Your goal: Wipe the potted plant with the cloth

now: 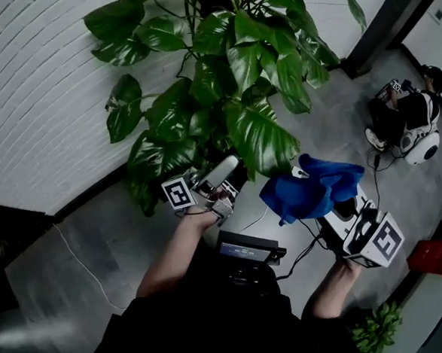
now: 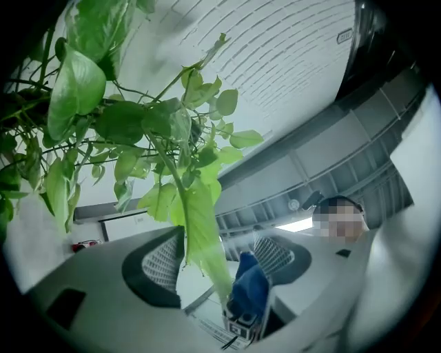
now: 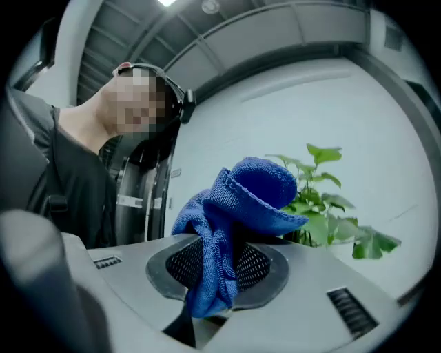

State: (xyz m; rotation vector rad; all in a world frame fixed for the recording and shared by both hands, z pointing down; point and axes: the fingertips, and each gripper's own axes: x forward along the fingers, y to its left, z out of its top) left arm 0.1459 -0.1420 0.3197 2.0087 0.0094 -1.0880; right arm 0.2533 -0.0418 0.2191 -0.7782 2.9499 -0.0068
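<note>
Right gripper [image 3: 219, 265] is clamped on the blue cloth [image 3: 255, 186] beside the plant [image 1: 237, 80], ready to wipe. The left gripper [image 2: 219, 256] gapes wide around a leaf [image 2: 196, 214], probably to steady it.

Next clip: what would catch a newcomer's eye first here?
The big leafy potted plant fills the top of the head view, against a white brick wall. Below its leaves to the right, a bright blue cloth bunches out of the right gripper, whose jaws clamp it. The left gripper has one long leaf hanging between its open jaws.
</note>
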